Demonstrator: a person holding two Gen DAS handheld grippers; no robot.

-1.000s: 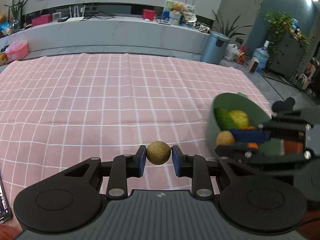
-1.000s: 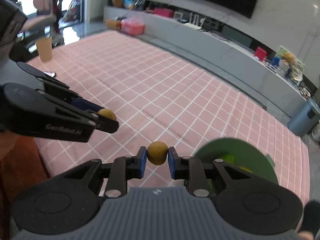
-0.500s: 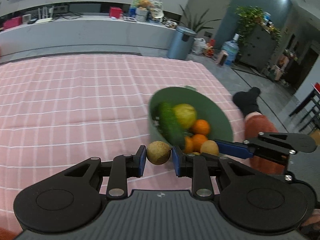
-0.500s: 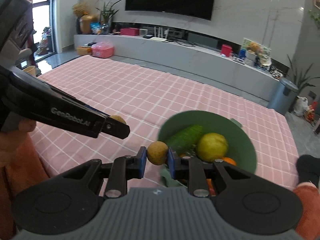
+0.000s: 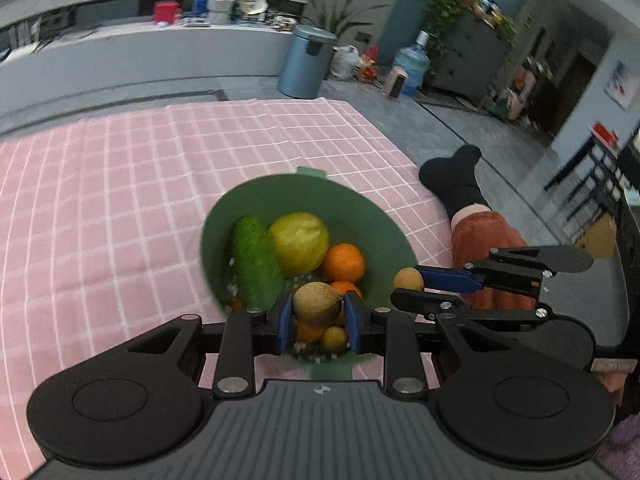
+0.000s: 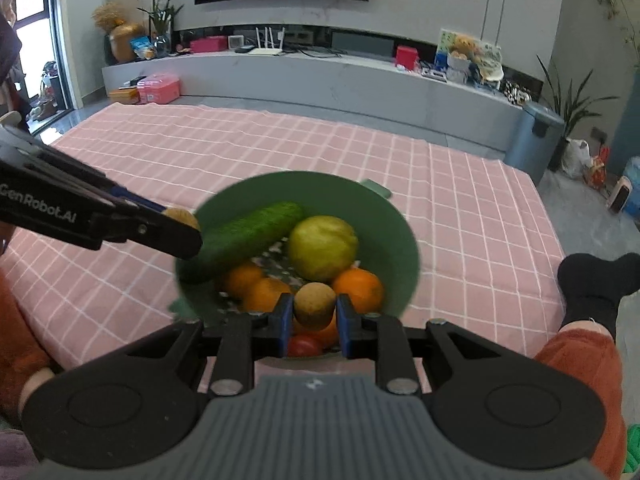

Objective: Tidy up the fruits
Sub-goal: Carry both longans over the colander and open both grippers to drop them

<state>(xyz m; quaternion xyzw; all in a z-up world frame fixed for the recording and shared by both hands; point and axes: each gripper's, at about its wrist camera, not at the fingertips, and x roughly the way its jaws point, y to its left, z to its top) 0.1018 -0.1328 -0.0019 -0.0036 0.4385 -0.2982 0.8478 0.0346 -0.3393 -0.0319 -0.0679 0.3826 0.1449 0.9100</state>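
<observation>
A green bowl (image 5: pixel 360 216) (image 6: pixel 404 236) on the pink checked cloth holds a cucumber (image 5: pixel 256 260) (image 6: pixel 244 236), a yellow-green citrus (image 5: pixel 298 242) (image 6: pixel 322 246), several oranges (image 5: pixel 344 262) (image 6: pixel 358 288) and a red fruit (image 6: pixel 304 346). My left gripper (image 5: pixel 318 316) is shut on a small brown round fruit (image 5: pixel 317 307) over the bowl's near side. My right gripper (image 6: pixel 313 318) is shut on a second small brown round fruit (image 6: pixel 314 302) over the bowl's near rim. Each gripper shows in the other's view: right gripper (image 5: pixel 406 286), left gripper (image 6: pixel 188 232).
The pink checked cloth (image 5: pixel 100 208) (image 6: pixel 240 144) spreads left and behind the bowl. A person's leg in an orange trouser and black sock (image 5: pixel 456 184) (image 6: pixel 592 280) lies at the right. A grey bin (image 5: pixel 308 62) and a low grey counter (image 6: pixel 320 80) stand beyond the cloth.
Both grippers have swung toward the green bowl, each still holding its brown fruit. The bowl has come from the side to the middle of both views, now under the fingertips.
</observation>
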